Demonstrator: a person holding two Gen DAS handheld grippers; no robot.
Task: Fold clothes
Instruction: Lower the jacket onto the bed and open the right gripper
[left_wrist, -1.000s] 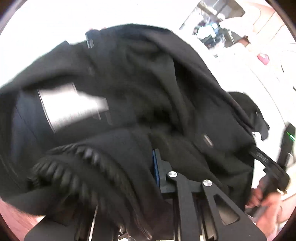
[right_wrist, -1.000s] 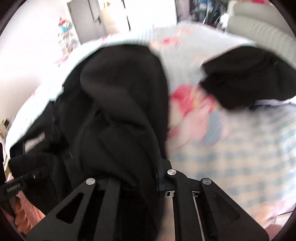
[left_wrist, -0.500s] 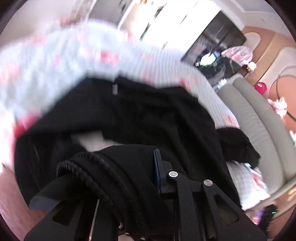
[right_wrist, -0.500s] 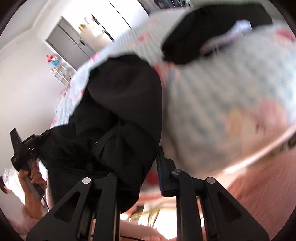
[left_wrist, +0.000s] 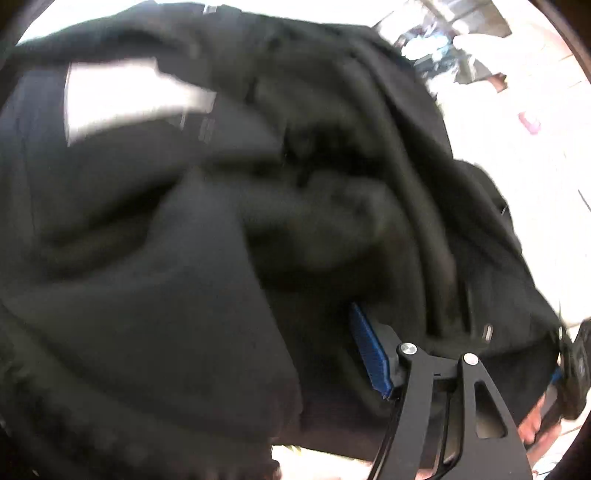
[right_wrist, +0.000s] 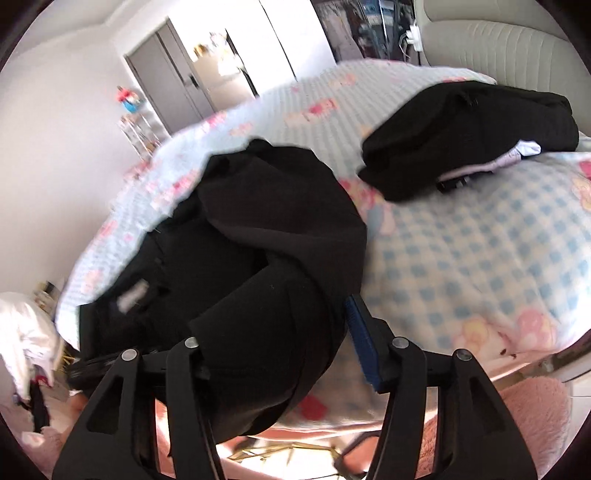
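1. Most of the right wrist view is filled by the bed (right_wrist: 480, 229), spread with a blue-checked quilt bearing pink prints; a padded headboard (right_wrist: 498, 51) is seen beyond it.
2. Next in size, the black garment (right_wrist: 266, 229) is seen heaped near the bed's near edge, part of it draped over the edge towards the grippers. In the left wrist view the same garment (left_wrist: 221, 221) fills nearly the whole picture, blurred, with a pale label (left_wrist: 122, 99) showing on it.
3. A second dark pile of clothes (right_wrist: 469, 129) is seen farther up the bed, well apart from the first, with a strip of pale cloth under its edge.
4. The right gripper (right_wrist: 280, 354) is caught with its jaws opening; cloth lies between them, but the blue pad (right_wrist: 364, 347) stands clear of the fabric, so the hold is judged released.
5. The left gripper (left_wrist: 258, 350) is likewise opening: its one visible blue pad (left_wrist: 369, 350) is bare, with cloth draped across the gap and the other finger hidden.
6. Step in hand, as judged: the garment is being let go onto the bed, still bunched and unfolded.
7. Next move, it is thought: both grippers to be drawn clear, then two edges or corners picked out so the cloth can be spread flat.
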